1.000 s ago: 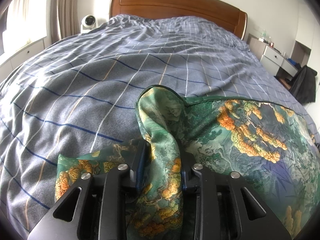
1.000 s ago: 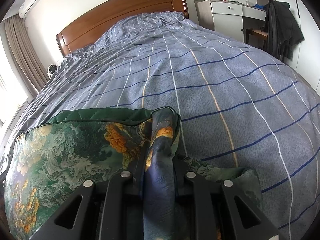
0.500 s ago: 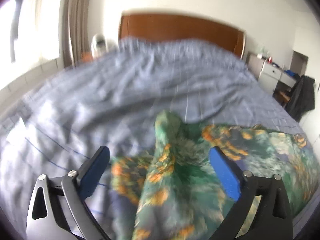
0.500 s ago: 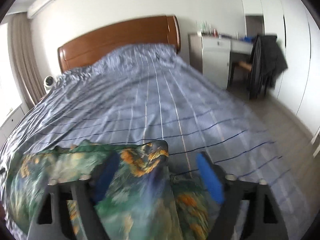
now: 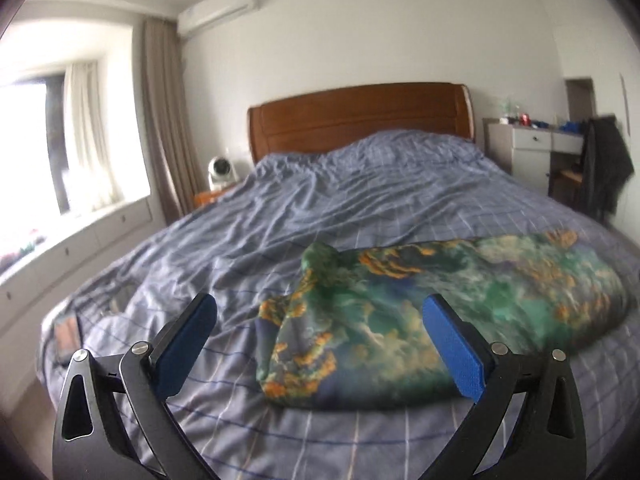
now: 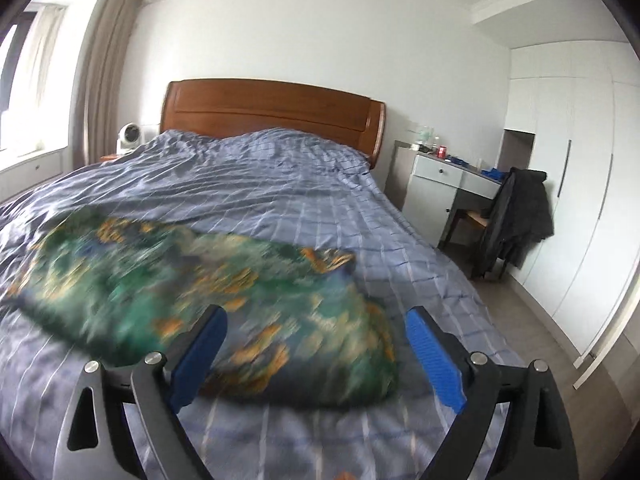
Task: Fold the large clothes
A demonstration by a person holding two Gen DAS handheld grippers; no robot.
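A green garment with orange and blue print [image 5: 420,312] lies folded in a long band across the near part of the blue checked bed [image 5: 320,208]. It also shows, blurred, in the right wrist view [image 6: 208,300]. My left gripper [image 5: 320,344] is open and empty, raised above and just behind the garment's left end. My right gripper [image 6: 316,354] is open and empty, raised above and behind the garment's right end. Neither gripper touches the cloth.
A wooden headboard [image 5: 360,120] stands at the far end. A small white fan [image 5: 219,172] sits on the left bedside table. A white desk [image 6: 452,184] and a chair with a dark jacket [image 6: 516,220] stand right of the bed. A dark flat object [image 5: 66,336] lies at the bed's near left corner.
Both grippers opened, let go of the garment and pulled back and up from the bed. The garment now rests on the quilt.
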